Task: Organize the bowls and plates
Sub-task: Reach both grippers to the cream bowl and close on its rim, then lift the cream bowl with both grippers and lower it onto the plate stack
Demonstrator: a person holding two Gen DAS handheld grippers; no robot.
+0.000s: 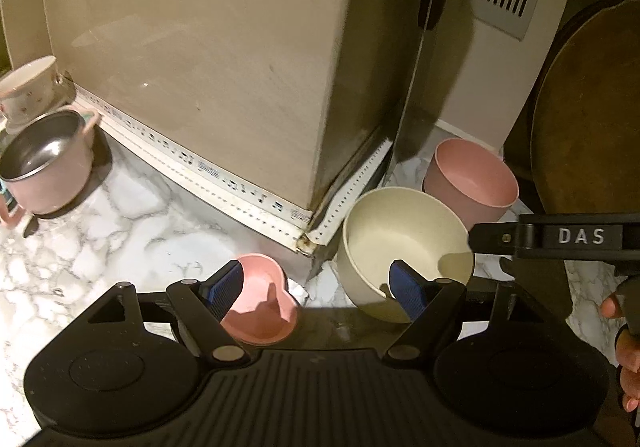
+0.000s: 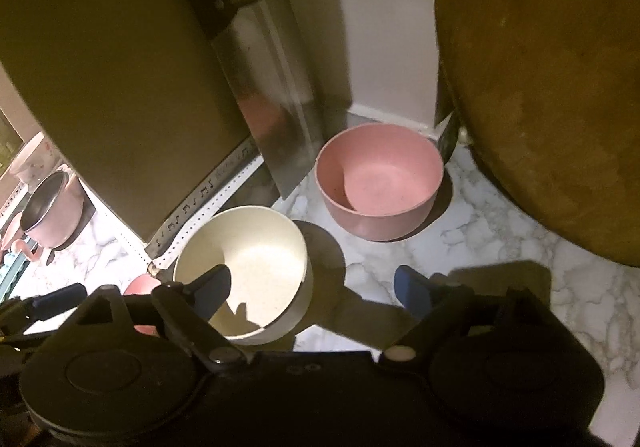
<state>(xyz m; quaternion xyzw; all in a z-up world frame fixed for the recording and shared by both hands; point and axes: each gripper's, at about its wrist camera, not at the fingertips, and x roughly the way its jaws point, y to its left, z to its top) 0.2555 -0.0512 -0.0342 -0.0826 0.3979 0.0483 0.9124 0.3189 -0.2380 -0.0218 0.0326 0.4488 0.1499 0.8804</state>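
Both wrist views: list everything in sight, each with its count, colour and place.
cream bowl: one, cream, on the counter by the board's corner
pink bowl: one, pink, behind the cream bowl, near the wall
heart-shaped dish: one, pink, left of the cream bowl
pot: one, pink outside, steel inside, far left
cup: one, white with small spots, behind the pot
rectangular board: one, beige, leaning upright
cleaver: one, steel, black handle, upright beside that board
round board: one, brown, leaning at right
counter: one, white marble pattern
left tongs: open, black, blue pads
right tongs: open, black
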